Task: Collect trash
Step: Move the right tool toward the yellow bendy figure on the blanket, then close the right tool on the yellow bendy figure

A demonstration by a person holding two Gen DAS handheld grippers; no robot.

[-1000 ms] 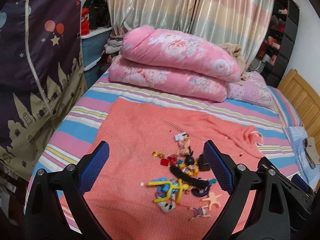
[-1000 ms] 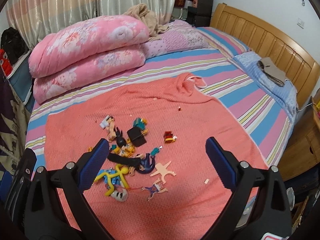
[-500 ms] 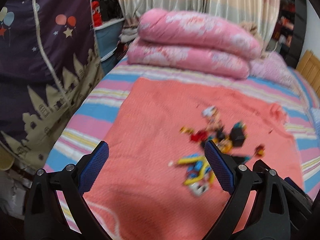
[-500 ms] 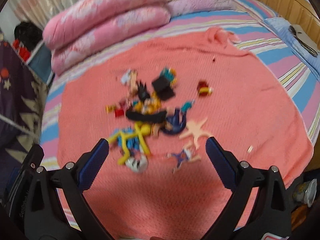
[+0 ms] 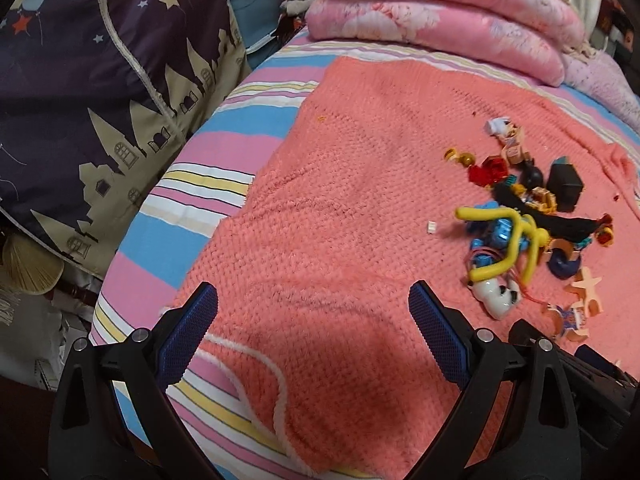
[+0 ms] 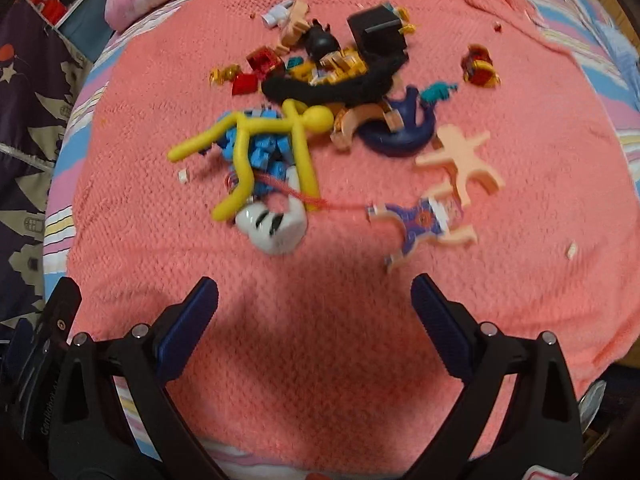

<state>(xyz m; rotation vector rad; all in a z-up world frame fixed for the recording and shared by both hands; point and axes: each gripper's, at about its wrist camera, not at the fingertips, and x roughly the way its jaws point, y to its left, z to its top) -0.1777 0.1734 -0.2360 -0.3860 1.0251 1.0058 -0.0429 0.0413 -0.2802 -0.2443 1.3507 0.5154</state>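
Right gripper [image 6: 314, 300], jaws spread wide and empty, hovered just short of the toy clutter on the coral blanket [image 6: 320, 340]; the left gripper [image 5: 312, 304], equally agape, hung over bare blanket beside the pile. Nearest the right gripper lay the white skull-like piece [image 6: 272, 228], under the yellow stick figure [image 6: 276, 140]. Risk: a red string [image 6: 320, 202] joined neighbouring pieces, so a lift might drag and scatter them.

The bed [image 5: 224, 128] wears a sheet striped in pink, blue, yellow and white, and a coral knitted blanket [image 5: 340, 220] is spread over most of it. Folded pink floral quilts [image 5: 440, 8] are stacked at the far end. On the blanket lies a heap of small toys [image 6: 320, 120]: a yellow bendy figure [image 6: 276, 136], blue bricks, a black box [image 6: 378, 30], flat peach dolls [image 6: 460, 156] and scattered crumbs.
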